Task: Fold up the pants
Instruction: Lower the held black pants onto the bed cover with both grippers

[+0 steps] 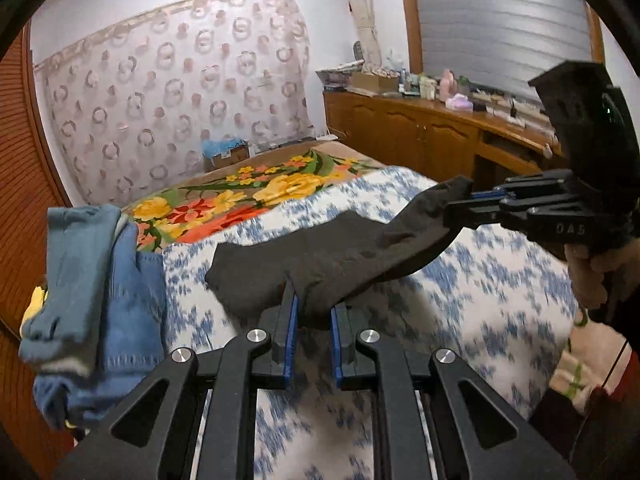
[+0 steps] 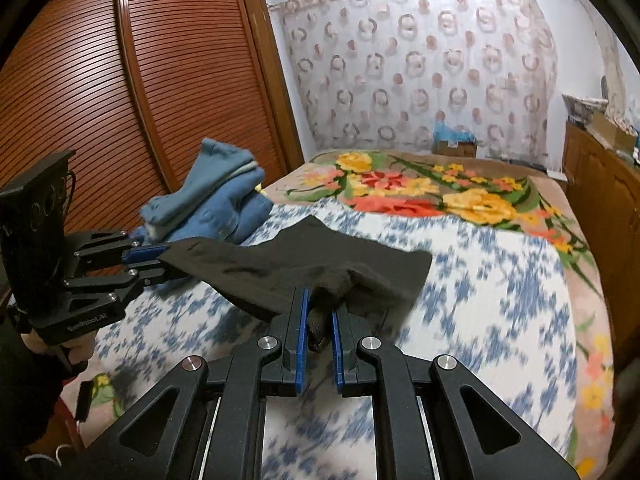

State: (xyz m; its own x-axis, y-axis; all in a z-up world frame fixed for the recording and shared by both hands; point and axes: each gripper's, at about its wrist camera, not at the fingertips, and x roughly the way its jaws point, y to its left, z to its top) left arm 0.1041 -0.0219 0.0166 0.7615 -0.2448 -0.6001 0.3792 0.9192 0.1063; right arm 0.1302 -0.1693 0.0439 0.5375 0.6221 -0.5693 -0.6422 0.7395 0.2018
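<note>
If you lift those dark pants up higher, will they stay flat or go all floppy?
Probably floppy: the dark pants already sag between the left gripper and right gripper. They look thin and light, draping softly onto the blue-and-white bedspread.

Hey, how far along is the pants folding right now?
Done: some blue garments already sit piled at the bed's edge by the wardrobe. In hand: the left gripper and right gripper each pinch an end of the dark pants, lifted above the blue-patterned sheet, partly doubled over. Left: laying them down and finishing the fold; how many folds remain is unclear.
</note>
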